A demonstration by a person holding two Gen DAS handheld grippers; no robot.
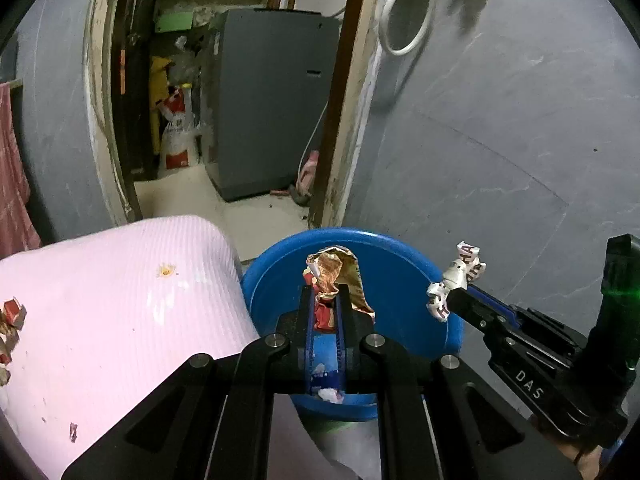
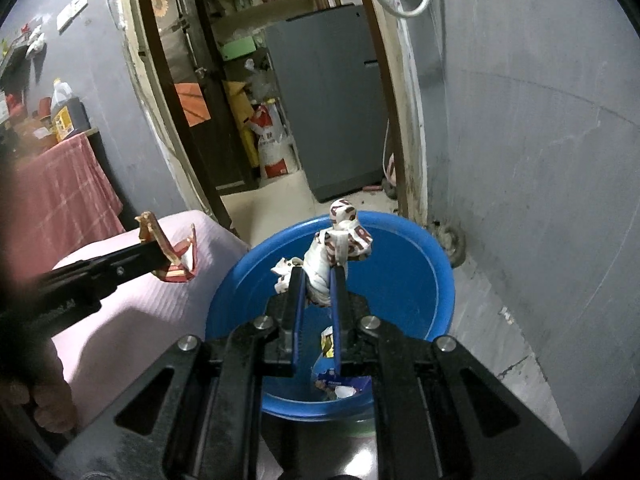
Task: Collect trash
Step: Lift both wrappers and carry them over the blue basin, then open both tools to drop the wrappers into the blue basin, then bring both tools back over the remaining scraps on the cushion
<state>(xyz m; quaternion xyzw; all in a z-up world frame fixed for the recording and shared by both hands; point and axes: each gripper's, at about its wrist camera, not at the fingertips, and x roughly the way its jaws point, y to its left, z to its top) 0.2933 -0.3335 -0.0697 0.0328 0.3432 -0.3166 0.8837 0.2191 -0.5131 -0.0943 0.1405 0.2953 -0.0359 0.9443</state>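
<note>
My left gripper [image 1: 325, 294] is shut on a crumpled gold and red wrapper [image 1: 336, 276] and holds it above the blue tub [image 1: 420, 272]. My right gripper [image 2: 318, 274] is shut on a crumpled white wrapper with red letters [image 2: 340, 240], also above the blue tub [image 2: 420, 248]. In the left wrist view the right gripper [image 1: 450, 298] and its white wrapper [image 1: 460, 276] hang over the tub's right rim. In the right wrist view the left gripper [image 2: 160, 250] and its wrapper [image 2: 176, 260] are at the left. Trash [image 2: 340, 376] lies in the tub's bottom.
A pink cloth-covered table [image 1: 120, 300] stands left of the tub with red wrapper scraps [image 1: 12, 316] near its left edge. Grey walls [image 1: 500, 140] flank an open doorway with a grey appliance [image 1: 272, 100] behind. A red-clothed shelf [image 2: 60, 184] is far left.
</note>
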